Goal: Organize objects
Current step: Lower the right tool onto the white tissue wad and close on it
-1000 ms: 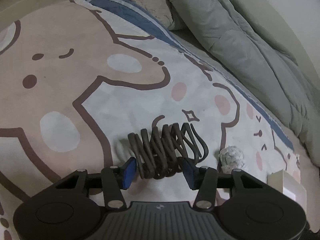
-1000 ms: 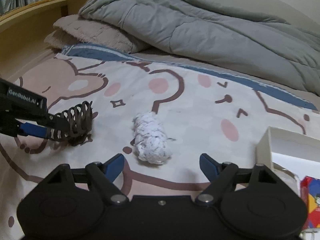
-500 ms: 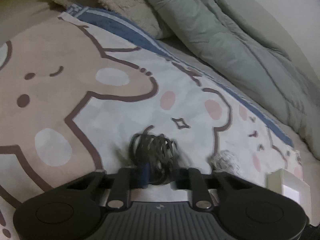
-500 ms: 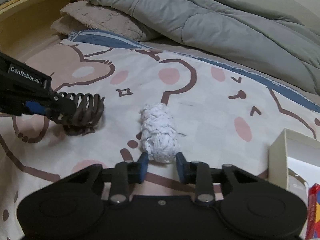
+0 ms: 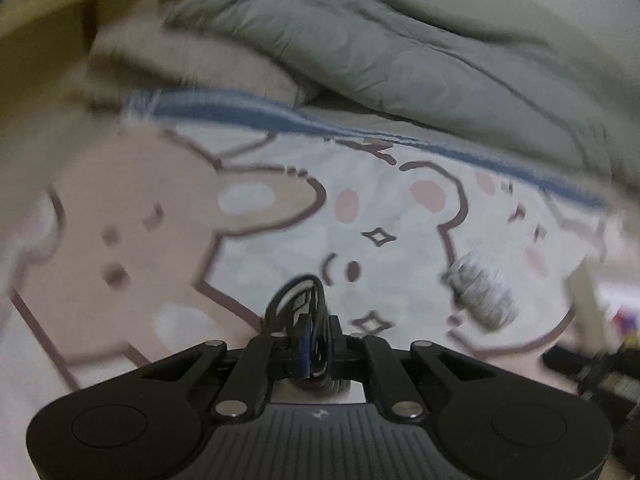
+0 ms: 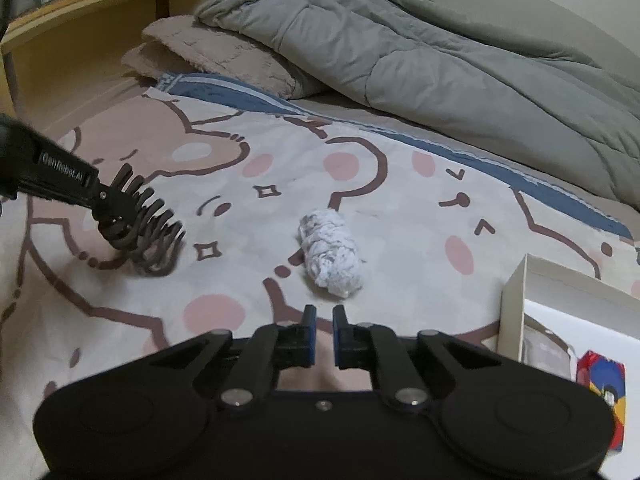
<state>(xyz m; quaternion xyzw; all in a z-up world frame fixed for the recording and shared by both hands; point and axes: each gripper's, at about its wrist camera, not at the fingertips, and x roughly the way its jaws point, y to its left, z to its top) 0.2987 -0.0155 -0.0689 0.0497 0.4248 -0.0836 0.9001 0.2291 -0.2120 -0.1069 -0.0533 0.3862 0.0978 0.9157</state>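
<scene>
My left gripper (image 5: 316, 344) is shut on a dark brown claw hair clip (image 5: 298, 300) and holds it just above the bear-print blanket (image 5: 280, 216). The right wrist view shows that gripper (image 6: 116, 208) at the left with the clip (image 6: 148, 236) in its jaws. My right gripper (image 6: 323, 330) is shut and empty. A white fluffy scrunchie (image 6: 332, 252) lies on the blanket (image 6: 400, 208) just ahead of its fingertips, apart from them. The scrunchie also shows blurred in the left wrist view (image 5: 480, 296).
A white open box (image 6: 516, 300) stands at the right with a colourful item (image 6: 600, 376) inside. A grey duvet (image 6: 420, 48) and beige pillows (image 6: 208, 52) lie at the back. A wooden headboard (image 6: 80, 20) is at the far left.
My left gripper closed on the hair clip and lifted it while swinging. My right gripper closed from wide open and ended shut, just short of the scrunchie.
</scene>
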